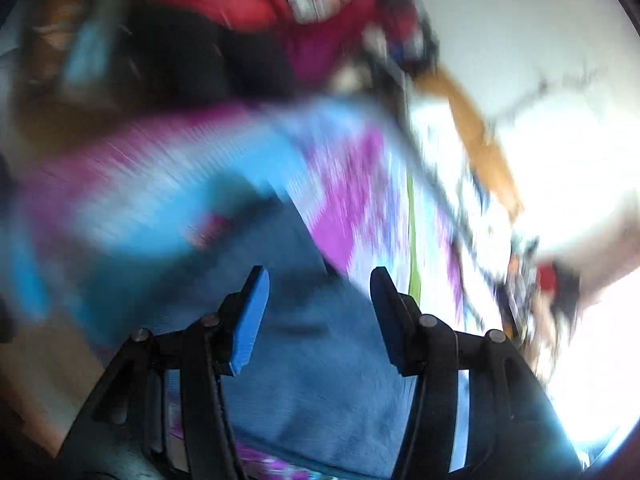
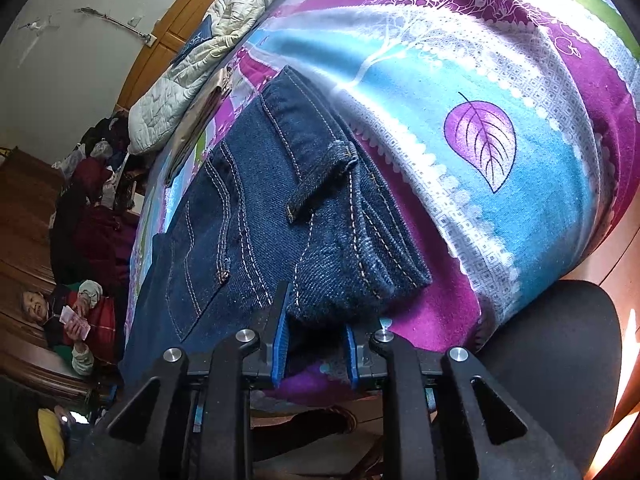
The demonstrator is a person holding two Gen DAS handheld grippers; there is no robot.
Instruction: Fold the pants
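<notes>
I see one pair of jeans (image 2: 256, 216) folded on the patterned bedsheet (image 2: 500, 128), no readable label or writing on them. My right gripper (image 2: 314, 344) sits at their near edge, jaws parted around the denim corner, not clamped. My left gripper (image 1: 320, 320) hangs spread wide above blurred denim, gripping nothing.

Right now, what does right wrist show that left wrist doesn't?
Right wrist only: sharp dark blue denim jeans with stitched pocket and belt loop, purple leaf print, pale quilted blanket, seated person in red. Right gripper open at the jeans' edge.
Left wrist only: motion blur; left gripper open over blue fabric.
Both: purple-and-blue patterned bedsheet, blue-padded fingers.
</notes>
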